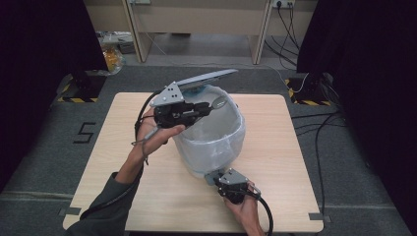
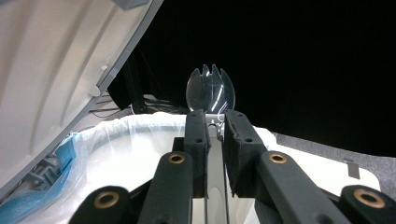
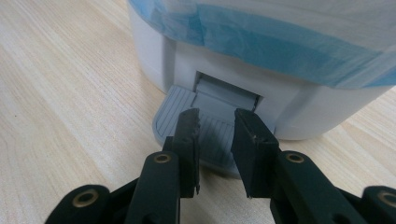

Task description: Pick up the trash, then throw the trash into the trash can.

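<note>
A white pedal bin (image 1: 216,142) lined with a clear bluish bag (image 3: 280,42) stands mid-table, its grey lid (image 1: 206,78) raised. My left gripper (image 1: 209,107) hovers over the bin's open mouth, shut on the handle of a clear plastic spork (image 2: 211,88), whose head sticks out past the jaw tips. In the left gripper view the lid's underside (image 2: 56,60) rises at the left and the bin's rim (image 2: 135,121) lies below. My right gripper (image 3: 217,116) sits at the bin's near foot, its jaw tips down on the grey pedal (image 3: 170,116), jaws drawn close with nothing between them.
The wooden table (image 1: 123,147) has bare room left, right and in front of the bin. Black curtains flank both sides. Cables (image 1: 319,132) trail over the grey floor at the right. A bag of clutter (image 1: 110,54) lies at the back left.
</note>
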Demonstrator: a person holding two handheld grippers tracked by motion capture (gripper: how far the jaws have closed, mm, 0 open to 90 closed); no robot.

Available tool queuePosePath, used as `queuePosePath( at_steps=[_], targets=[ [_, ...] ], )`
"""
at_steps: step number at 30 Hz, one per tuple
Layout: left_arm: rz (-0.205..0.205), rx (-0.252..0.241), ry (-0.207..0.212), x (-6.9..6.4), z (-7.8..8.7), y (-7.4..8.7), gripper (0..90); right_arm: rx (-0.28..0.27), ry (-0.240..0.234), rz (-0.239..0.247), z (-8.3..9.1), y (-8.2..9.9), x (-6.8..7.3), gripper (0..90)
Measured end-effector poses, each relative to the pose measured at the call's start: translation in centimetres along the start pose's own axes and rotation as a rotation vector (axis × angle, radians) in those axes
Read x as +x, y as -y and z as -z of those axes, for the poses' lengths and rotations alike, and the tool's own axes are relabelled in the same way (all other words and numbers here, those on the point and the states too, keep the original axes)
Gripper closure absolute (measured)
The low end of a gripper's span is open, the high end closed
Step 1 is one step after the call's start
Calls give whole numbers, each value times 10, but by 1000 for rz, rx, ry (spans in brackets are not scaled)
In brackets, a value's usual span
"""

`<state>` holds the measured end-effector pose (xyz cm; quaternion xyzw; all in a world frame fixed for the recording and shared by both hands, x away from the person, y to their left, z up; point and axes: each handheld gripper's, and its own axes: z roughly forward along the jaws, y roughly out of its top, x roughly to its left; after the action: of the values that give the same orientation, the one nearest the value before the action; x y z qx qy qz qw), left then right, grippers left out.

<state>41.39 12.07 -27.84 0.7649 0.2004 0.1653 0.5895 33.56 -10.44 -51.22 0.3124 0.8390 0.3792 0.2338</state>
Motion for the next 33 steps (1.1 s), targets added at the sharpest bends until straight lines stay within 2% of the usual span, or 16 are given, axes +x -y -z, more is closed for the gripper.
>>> queuePosePath(
  at_steps=[14, 18, 24, 27, 31, 33],
  targets=[
    [-9, -1, -19, 1, -4, 3, 785, 1, -1, -5, 0, 0, 0, 709],
    [-8, -3, -12, -1, -4, 4, 686, 0, -1, 0, 0, 0, 0, 709],
    [-8, 5, 2, -6, 1, 7, 639, 0, -1, 0, 0, 0, 0, 709],
    [2, 1, 19, -8, 7, 9, 576, -1, -3, -1, 0, 0, 0, 709],
    [6, -1, 26, -11, 18, 16, 541, -1, -4, 0, 0, 0, 0, 709],
    [6, 6, 16, -11, 26, 21, 519, -1, -3, 0, 0, 0, 0, 709]
  ],
)
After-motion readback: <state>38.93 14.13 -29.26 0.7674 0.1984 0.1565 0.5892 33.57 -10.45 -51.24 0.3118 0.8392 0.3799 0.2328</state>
